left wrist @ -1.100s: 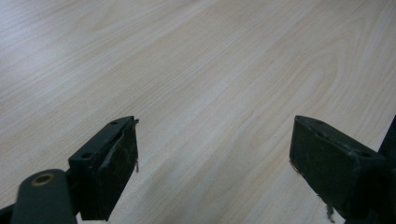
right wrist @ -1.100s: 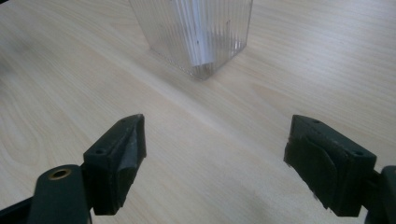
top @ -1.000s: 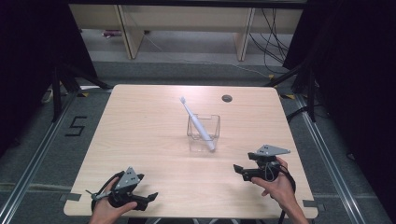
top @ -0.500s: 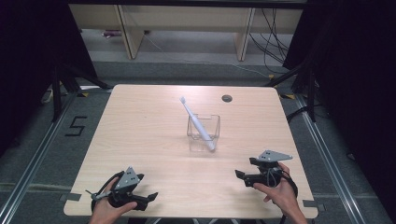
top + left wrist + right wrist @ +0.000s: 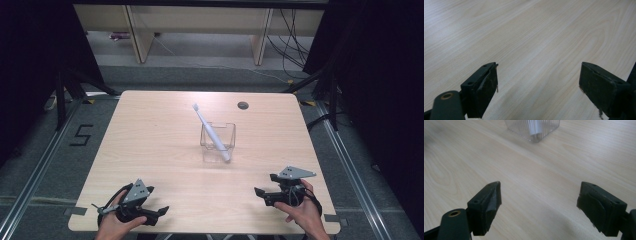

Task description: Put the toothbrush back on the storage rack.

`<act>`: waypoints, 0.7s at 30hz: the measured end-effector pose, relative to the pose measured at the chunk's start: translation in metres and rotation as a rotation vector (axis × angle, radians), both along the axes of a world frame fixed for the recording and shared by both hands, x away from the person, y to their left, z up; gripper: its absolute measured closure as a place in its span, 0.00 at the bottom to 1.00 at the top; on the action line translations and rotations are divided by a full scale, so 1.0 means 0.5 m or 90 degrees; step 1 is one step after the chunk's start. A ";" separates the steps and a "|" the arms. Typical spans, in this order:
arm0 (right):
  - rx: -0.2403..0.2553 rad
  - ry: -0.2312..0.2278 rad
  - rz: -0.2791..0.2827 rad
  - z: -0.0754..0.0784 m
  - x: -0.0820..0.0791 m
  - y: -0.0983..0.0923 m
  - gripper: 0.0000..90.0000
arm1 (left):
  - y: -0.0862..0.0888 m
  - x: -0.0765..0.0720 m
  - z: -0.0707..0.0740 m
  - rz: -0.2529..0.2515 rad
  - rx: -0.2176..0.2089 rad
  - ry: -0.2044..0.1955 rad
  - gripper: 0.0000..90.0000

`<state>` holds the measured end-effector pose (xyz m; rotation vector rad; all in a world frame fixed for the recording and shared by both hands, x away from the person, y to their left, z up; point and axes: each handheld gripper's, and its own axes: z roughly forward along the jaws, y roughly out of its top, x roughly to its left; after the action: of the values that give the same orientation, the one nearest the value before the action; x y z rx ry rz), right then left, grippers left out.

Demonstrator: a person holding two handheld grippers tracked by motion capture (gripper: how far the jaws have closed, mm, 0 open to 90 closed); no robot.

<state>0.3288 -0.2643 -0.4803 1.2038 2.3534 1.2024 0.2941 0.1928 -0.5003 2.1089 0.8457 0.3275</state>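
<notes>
Standing at the centre of the high view: a clear square plastic cup (image 5: 218,138) on the pale wooden tabletop (image 5: 150,145), with a white toothbrush (image 5: 210,131) leaning inside it, head tilting up toward the upper left of the frame, handle end resting at the cup's lower right corner. Sitting near the top edge of the tabletop, right of centre: a small round grommet hole (image 5: 243,105).

Resting low at the lower left of the high view: the left tool (image 5: 156,214), gripped by a hand (image 5: 112,226), jaws spread wide and holding nothing. In the left gripper view, left tool (image 5: 537,87) gaping over bare wood grain, both black pads well apart.

Hovering at the lower right of the high view: the right tool (image 5: 261,192), held by the other hand (image 5: 300,215), grey three-cornered plate on top, jaws pointing left across the frame. In the right gripper view, right tool (image 5: 539,205) also spread wide and gripping nothing, with the ribbed base of the cup (image 5: 534,128) sitting at the top centre of the frame, well apart from the pads.
</notes>
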 end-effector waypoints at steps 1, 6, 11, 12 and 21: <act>0.000 0.000 0.000 0.000 0.000 0.000 0.21 | 0.000 0.000 0.000 0.000 0.000 0.000 0.16; -0.015 -0.004 0.005 -0.004 -0.008 -0.008 0.21 | 0.000 0.000 0.000 -0.001 0.001 0.002 0.16; -0.023 -0.002 0.000 -0.006 -0.014 -0.013 0.21 | 0.002 0.001 0.001 -0.001 0.008 -0.001 0.16; -0.011 0.025 -0.009 -0.008 -0.020 -0.010 0.21 | 0.001 0.000 0.000 -0.001 0.001 0.002 0.16; -0.042 0.019 -0.008 -0.009 -0.031 -0.015 0.21 | 0.003 0.001 0.001 -0.003 0.015 -0.002 0.16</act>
<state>0.3130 -0.2717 -0.4851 1.2207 2.3834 1.1025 0.2945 0.1942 -0.5000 2.1311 0.8397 0.3396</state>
